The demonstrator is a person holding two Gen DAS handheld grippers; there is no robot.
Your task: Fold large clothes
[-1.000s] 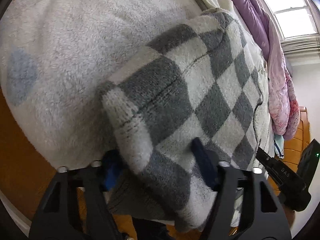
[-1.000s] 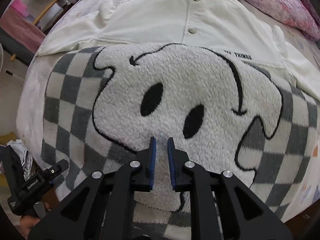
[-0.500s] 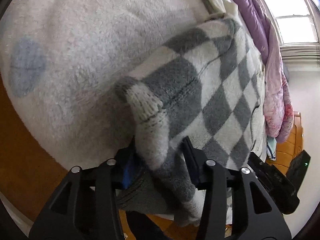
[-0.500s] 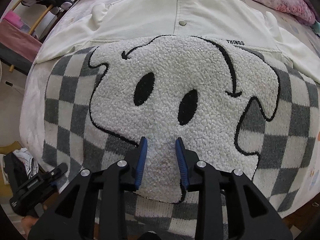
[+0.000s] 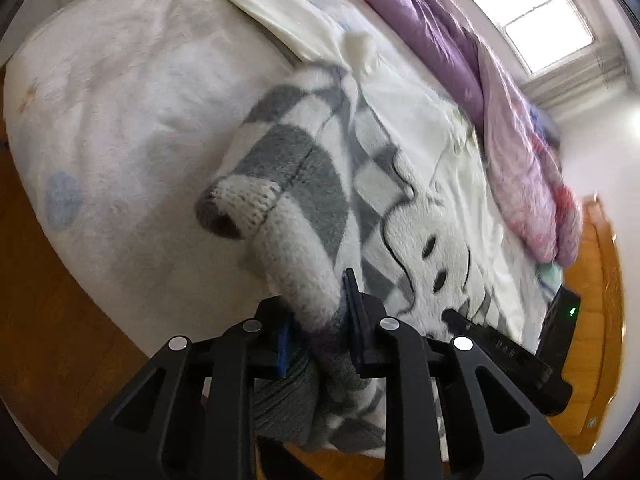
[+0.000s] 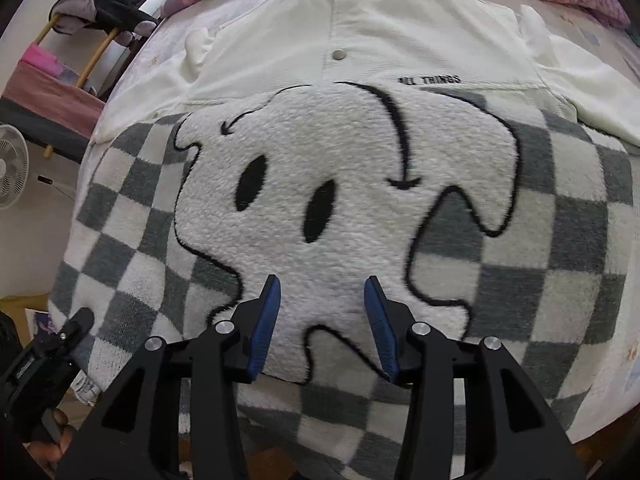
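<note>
Left gripper (image 5: pixel 318 320) is clamping a sleeve; right gripper (image 6: pixel 322 322) is hanging spread wide.

Both blue pads of the left gripper are pinching the checkered sweater (image 6: pixel 352 216) at its sleeve (image 5: pixel 280 208), whose knit cuff is curling up off the white fleece blanket (image 5: pixel 120 92). Over the sweater's fluffy white face patch (image 6: pixel 340 184), the right gripper's fingers are standing well apart, gripping nothing. Spread on the bed, the sweater is overlapping a cream button-front jacket (image 6: pixel 360 28).

home bedroom | bed (image 5: pixel 120 120) | purple quilt (image 5: pixel 520 140) | window (image 5: pixel 524 28)
</note>
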